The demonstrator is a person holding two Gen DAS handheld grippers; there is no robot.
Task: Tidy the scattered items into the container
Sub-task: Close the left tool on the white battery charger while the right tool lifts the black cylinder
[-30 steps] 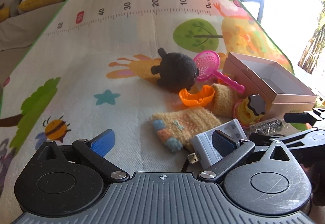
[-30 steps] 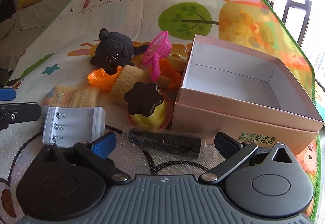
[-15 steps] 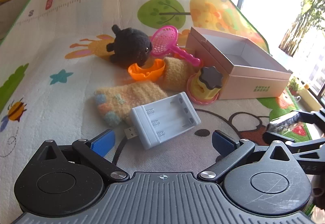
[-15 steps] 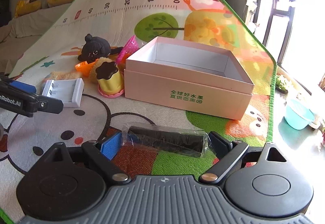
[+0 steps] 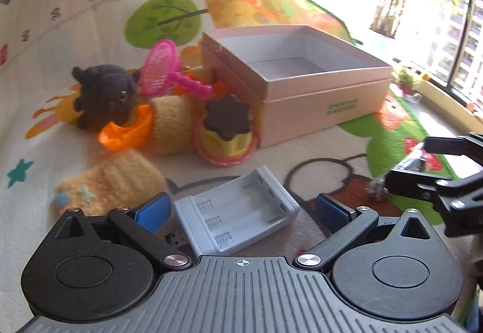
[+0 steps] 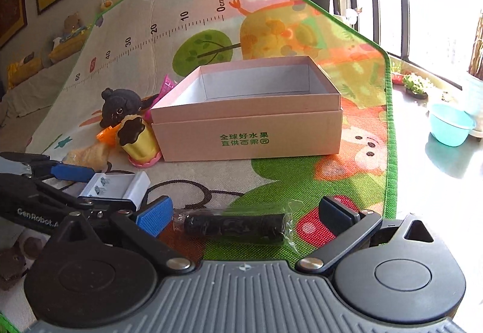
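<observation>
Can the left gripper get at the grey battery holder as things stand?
Probably yes. The left gripper is open, and the grey battery holder lies on the mat between its blue pads with nothing on top of it. The right gripper is off to the side, opening around a wrapped black roll.

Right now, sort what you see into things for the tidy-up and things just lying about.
For the job:
pink cardboard box
grey plastic battery holder
black plastic-wrapped cylinder
black plush toy
pink toy net
orange plastic cup
yellow fuzzy socks
yellow pudding toy

Just lying about:
turquoise plastic basin
potted plants
stuffed toys by the wall
</observation>
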